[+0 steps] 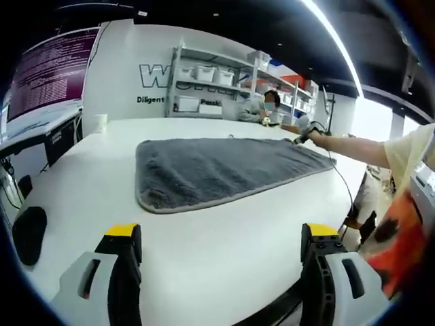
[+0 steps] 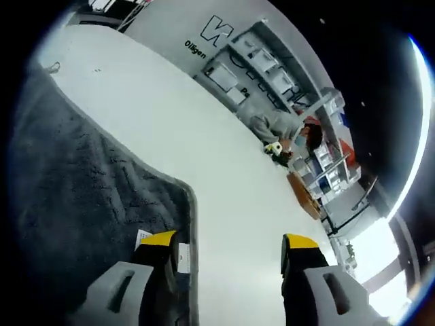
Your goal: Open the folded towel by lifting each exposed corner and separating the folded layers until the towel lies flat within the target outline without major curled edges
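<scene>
A grey towel with a stitched border lies spread out on the white table. My left gripper stands open over bare table, a short way in front of the towel's near edge. A person's arm reaches in from the right and holds the right gripper at the towel's far right corner. In the right gripper view, the towel shows a rounded corner with a white label. My right gripper is open, one jaw over the towel's edge, the other over the table.
Shelves with white bins line the back wall. A person sits at the table's far side, also in the right gripper view. A white cup stands at the far left. A dark screen and a black object are at the left.
</scene>
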`<state>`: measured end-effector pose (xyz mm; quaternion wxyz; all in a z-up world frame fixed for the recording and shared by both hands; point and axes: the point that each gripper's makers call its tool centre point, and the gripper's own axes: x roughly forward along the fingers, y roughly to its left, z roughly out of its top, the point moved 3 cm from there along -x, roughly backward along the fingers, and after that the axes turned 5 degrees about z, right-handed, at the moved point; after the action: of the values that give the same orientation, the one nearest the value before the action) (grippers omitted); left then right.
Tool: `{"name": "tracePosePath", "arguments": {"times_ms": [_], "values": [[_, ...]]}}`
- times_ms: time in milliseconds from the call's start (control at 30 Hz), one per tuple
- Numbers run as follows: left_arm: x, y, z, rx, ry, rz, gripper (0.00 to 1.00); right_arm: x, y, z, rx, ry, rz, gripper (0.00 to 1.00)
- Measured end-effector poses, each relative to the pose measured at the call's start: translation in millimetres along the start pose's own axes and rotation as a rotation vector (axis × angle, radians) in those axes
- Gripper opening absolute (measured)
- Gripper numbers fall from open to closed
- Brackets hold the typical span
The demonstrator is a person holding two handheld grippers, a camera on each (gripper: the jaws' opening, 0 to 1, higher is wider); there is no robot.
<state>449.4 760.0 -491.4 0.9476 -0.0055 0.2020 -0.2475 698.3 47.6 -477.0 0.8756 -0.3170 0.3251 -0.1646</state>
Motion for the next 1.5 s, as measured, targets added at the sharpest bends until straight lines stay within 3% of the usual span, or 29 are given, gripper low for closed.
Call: {"name": "tracePosePath", "arguments": {"times_ms": [233, 367, 467, 500, 600, 867, 1033, 1200, 1300, 1333, 1367, 1500], "values": [[-3.9, -4.7, 2.7, 0.009, -0.003, -0.006, 0.95, -25.8, -13.2, -4.1, 0.03, -0.039, -0.002, 0.66], [-6.3, -7.4, 4.5, 0.015, -0.009, -0.009, 0.95, -40.5, -18.6, -8.9, 0.051, -0.052, 0.022, 0.78], [-6.8, -10.3, 5.0, 0.016, -0.011, -0.015, 0.95, -50.7, -14.1, -12.1, 0.106, -0.068, 0.084, 0.88], [-7.0, -13.5, 5.6, 0.016, -0.014, -0.023, 0.95, -61.7, -12.9, -13.3, 0.148, -0.102, 0.119, 0.9], [-7.3, -16.8, 6.8, 0.015, -0.018, -0.03, 0.95, -81.2, -9.7, -20.3, 0.164, -0.113, 0.16, 0.99], [-7.4, -29.2, 8.9, 0.036, -0.015, -0.055, 0.99, -111.8, 13.1, -33.5, 0.187, -0.13, 0.343, 0.99], [-7.0, -36.7, 9.6, 0.051, -0.011, -0.069, 1.0, -118.8, 34.1, -30.8, 0.185, -0.16, 0.463, 0.98], [-5.8, -39.5, 7.4, 0.056, 0.005, -0.073, 1.0, -120.5, 44.0, -20.5, 0.195, -0.225, 0.511, 0.73], [-5.0, -38.7, 6.5, 0.05, 0.009, -0.067, 1.0, -116.7, 46.9, 1.1, 0.252, -0.354, 0.554, 0.42], [-4.9, -38.5, 6.0, 0.049, 0.009, -0.064, 0.99, -112.7, 45.2, 5.6, 0.262, -0.372, 0.557, 0.28], [-4.7, -38.3, 5.3, 0.047, 0.011, -0.062, 0.99, -108.9, 44.5, 6.4, 0.256, -0.364, 0.547, 0.2], [-3.2, -37.1, 2.0, 0.039, 0.021, -0.055, 0.99, -86.0, 38.3, 15.9, 0.256, -0.367, 0.488, 0.07]]}}
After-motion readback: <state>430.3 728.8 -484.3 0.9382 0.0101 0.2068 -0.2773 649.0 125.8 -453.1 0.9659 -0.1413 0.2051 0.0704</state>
